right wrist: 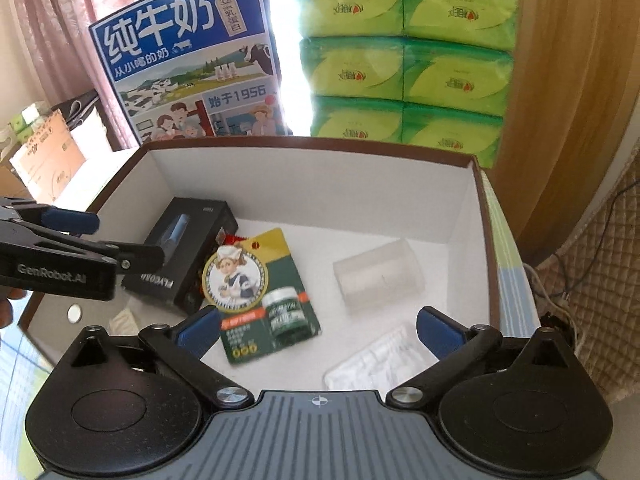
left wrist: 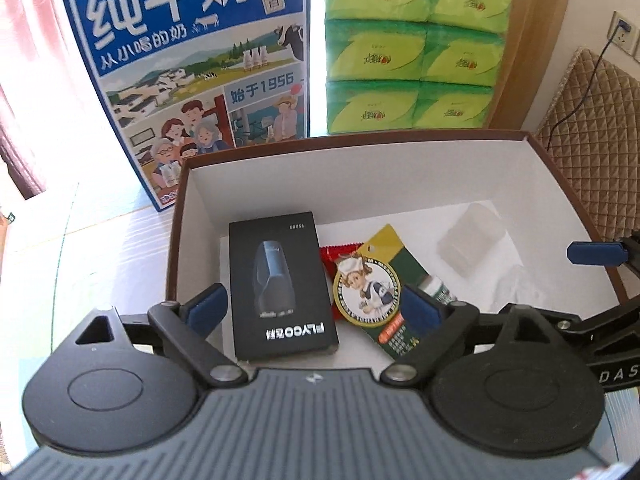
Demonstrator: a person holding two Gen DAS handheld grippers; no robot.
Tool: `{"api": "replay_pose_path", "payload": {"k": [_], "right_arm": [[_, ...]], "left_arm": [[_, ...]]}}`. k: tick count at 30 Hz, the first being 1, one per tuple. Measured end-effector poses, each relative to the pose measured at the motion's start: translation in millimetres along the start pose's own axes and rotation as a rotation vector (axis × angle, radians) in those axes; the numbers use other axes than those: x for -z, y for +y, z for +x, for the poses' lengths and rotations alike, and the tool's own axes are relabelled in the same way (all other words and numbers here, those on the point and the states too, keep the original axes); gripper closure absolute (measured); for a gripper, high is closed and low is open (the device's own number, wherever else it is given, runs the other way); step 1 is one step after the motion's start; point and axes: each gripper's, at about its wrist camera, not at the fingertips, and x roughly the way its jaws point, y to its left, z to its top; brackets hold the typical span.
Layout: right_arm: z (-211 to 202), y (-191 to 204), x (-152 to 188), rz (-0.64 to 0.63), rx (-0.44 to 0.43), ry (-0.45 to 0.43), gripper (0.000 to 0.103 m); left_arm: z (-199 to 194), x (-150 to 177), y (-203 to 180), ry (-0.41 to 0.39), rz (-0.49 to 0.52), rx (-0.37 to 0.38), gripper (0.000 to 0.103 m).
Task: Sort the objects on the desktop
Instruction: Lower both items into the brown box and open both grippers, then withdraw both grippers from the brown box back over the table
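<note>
One open box (right wrist: 320, 184) holds five items: one black carton (right wrist: 180, 252), one carded jar pack (right wrist: 264, 300), one red wrapper (left wrist: 340, 254), partly covered, one clear cylinder (right wrist: 378, 276), one clear flat packet (right wrist: 376, 364). Behind stand one milk case (right wrist: 188, 60) and six green tissue packs (right wrist: 404, 64). Two claws, left (left wrist: 312, 308) and right (right wrist: 320, 332).

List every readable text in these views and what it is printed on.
"纯牛奶", "从小喝的奶", "始于1956": blue milk carton.
"FLYCO": black shaver box, upside down.
"GenRobot.AI": left gripper, on its arm.
"DAS", cut off: right gripper, on its arm.
Green tissue packs, carded jar pack: print too small.
</note>
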Motion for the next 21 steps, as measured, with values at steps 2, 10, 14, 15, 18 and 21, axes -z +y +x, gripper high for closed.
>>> {"api": "replay_pose_path", "payload": {"k": [2,10,14,15,18,21], "right_arm": [[-8,1,5,0.004,0.008,-0.006,0.002],[-38,4,15,0.035,0.028,-0.034,0.002],[-53,7,21,0.059,0.027,-0.055,0.002],[-56,8,22,0.062,0.026,-0.058,0.002],[-68,13,28,0.066,0.025,-0.071,0.002],[-79,17,33,0.077,0.024,-0.082,0.002]], "left_arm": [[-9,5,-1,-0.002,-0.007,-0.013,0.012],[-43,24,-1,-0.019,-0.051,-0.034,0.012],[-59,34,1,-0.025,-0.078,-0.034,0.012],[-64,37,1,-0.028,-0.081,-0.038,0.012],[-80,45,1,-0.041,-0.088,-0.046,0.012],[-95,54,2,-0.052,-0.109,-0.05,0.012]]}}
